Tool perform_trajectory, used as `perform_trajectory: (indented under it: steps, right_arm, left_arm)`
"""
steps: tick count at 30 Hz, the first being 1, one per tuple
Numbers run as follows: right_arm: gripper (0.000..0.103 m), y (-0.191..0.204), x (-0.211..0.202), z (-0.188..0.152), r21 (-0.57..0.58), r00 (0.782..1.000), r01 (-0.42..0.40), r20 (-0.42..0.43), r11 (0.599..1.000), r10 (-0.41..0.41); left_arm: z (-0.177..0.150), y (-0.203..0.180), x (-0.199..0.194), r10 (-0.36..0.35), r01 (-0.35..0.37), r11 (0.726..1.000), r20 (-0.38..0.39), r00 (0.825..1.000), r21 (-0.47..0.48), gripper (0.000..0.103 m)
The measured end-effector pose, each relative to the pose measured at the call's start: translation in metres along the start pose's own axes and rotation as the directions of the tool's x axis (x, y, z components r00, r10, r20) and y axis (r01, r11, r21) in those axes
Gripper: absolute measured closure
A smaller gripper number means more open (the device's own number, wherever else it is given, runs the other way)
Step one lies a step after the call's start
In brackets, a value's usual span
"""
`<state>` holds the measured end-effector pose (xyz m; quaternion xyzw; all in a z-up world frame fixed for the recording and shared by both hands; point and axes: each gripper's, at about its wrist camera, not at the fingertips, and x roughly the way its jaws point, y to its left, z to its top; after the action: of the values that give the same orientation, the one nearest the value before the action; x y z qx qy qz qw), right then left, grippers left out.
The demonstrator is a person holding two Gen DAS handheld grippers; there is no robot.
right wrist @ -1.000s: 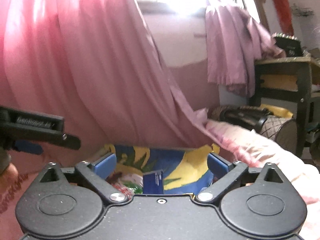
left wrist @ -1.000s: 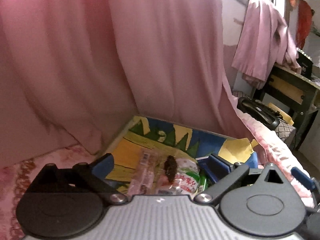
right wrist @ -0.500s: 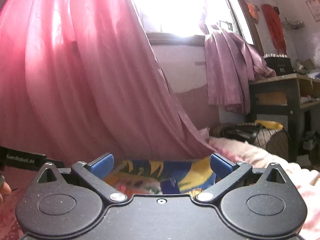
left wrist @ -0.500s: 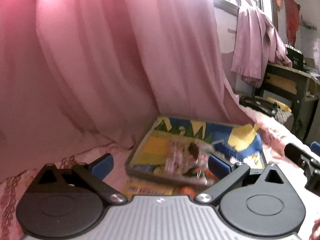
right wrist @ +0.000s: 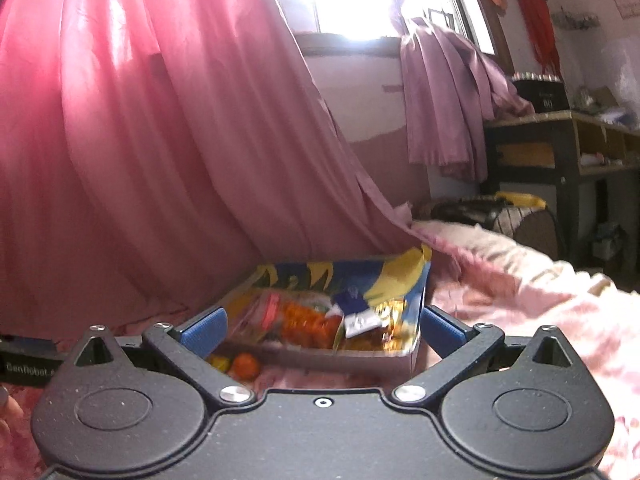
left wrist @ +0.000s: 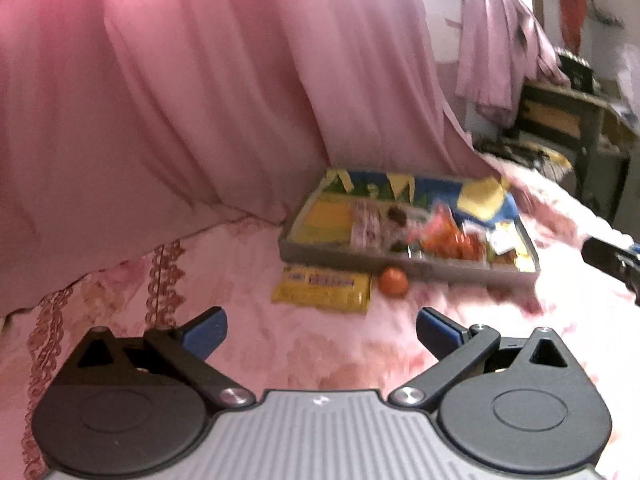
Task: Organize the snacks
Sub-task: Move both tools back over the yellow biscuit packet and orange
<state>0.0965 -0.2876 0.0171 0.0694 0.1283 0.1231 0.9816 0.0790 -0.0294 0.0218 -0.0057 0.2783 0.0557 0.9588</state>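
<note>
Your left gripper (left wrist: 320, 330) is spread wide with nothing between its blue pads, hovering over the pink bed cover (left wrist: 248, 264). Your right gripper (right wrist: 322, 330) is likewise released and empty, aimed at the tray (left wrist: 408, 270).

Take the tray as your landmark. It is a shallow rectangular box with grey walls and a printed blue, yellow and green lining, sitting on the bed against the foot of the pink curtain (left wrist: 200, 100). Most snacks already lie inside it: a clear pink-printed wrapper, crinkly orange packets, a small blue and white pack, gold foil; blur hides the finer detail.

Two things remain outside, just in front of the tray's near wall: a flat yellow packet (left wrist: 322, 288), glossy and pillow-shaped, and a small round orange fruit (left wrist: 394, 281) at its right end, nearly touching the wall. These look like the leftovers of your sorting.

The packet should be slippery and thin, so pinch an edge. The fruit is smooth and may roll on the soft quilted cover.
</note>
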Motion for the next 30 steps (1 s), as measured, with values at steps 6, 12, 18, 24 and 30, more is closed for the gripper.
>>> perform_trajectory:
  steps: [6, 12, 18, 24, 30]
  right_arm:
    - [0.001, 0.013, -0.016, -0.014, -0.025, 0.998, -0.003, -0.062, 1.000, 0.001]
    - [0.001, 0.030, -0.016, -0.026, -0.078, 0.992, -0.041, -0.126, 0.996, 0.031]
    - [0.001, 0.044, -0.005, -0.040, -0.120, 0.976, -0.097, -0.206, 0.988, 0.071]
    - [0.001, 0.047, 0.012, -0.047, -0.106, 0.958, -0.110, -0.276, 0.988, 0.077]
    - [0.001, 0.040, 0.023, -0.050, -0.063, 0.946, -0.095, -0.315, 0.993, 0.071]
  left_arm:
    - [-0.020, 0.006, -0.010, -0.013, 0.014, 1.000, -0.046, 0.999, 0.024, 0.000]
    - [-0.033, 0.013, -0.010, -0.004, 0.006, 1.000, -0.087, 0.996, 0.028, 0.000]
    - [-0.045, 0.019, 0.002, 0.018, -0.020, 1.000, -0.139, 0.990, -0.013, 0.000]
    - [-0.053, 0.022, 0.014, 0.046, -0.051, 0.998, -0.173, 0.984, -0.028, 0.000]
    - [-0.052, 0.027, 0.020, 0.073, -0.083, 0.995, -0.166, 0.983, -0.059, 0.000]
